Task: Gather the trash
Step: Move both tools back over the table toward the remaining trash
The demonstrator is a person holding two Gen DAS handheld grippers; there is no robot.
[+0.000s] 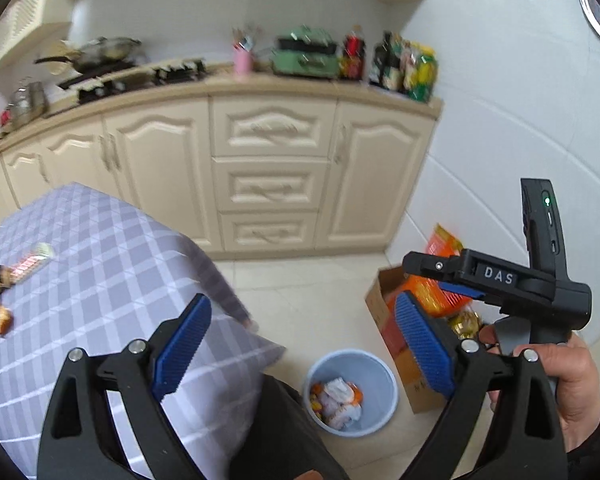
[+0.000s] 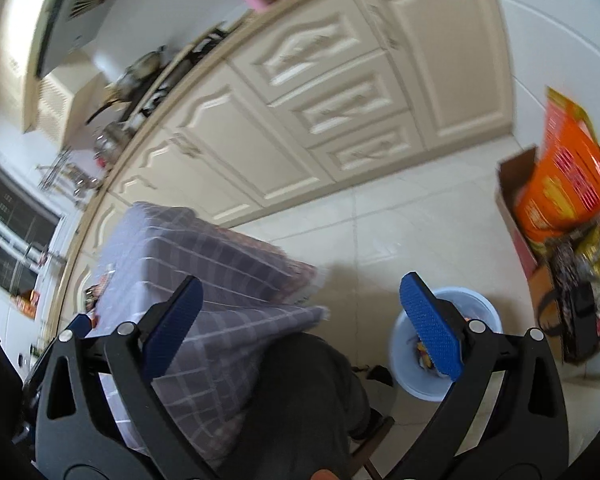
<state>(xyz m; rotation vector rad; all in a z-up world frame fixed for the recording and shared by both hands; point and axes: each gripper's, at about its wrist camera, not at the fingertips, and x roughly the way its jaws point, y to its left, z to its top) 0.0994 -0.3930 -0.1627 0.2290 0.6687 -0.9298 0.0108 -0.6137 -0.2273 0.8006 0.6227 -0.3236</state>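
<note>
One light-blue bin (image 1: 352, 390) on the floor, holding several crumpled wrappers (image 1: 338, 398) (too jumbled for an exact count); one cardboard box (image 1: 382, 300) beside it. One checked tablecloth (image 1: 100, 280), bearing three scraps of trash (image 1: 16, 274). Two grippers (image 1: 302, 346) in view; three drawers (image 1: 270, 182) stacked in the cabinet.

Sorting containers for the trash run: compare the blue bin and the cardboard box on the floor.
The blue bin is round plastic; the cardboard box is square-cornered. The bin holds crumpled wrappers below its rim; the box has an orange bag sticking out above it. Both stand open-topped on the floor.
</note>
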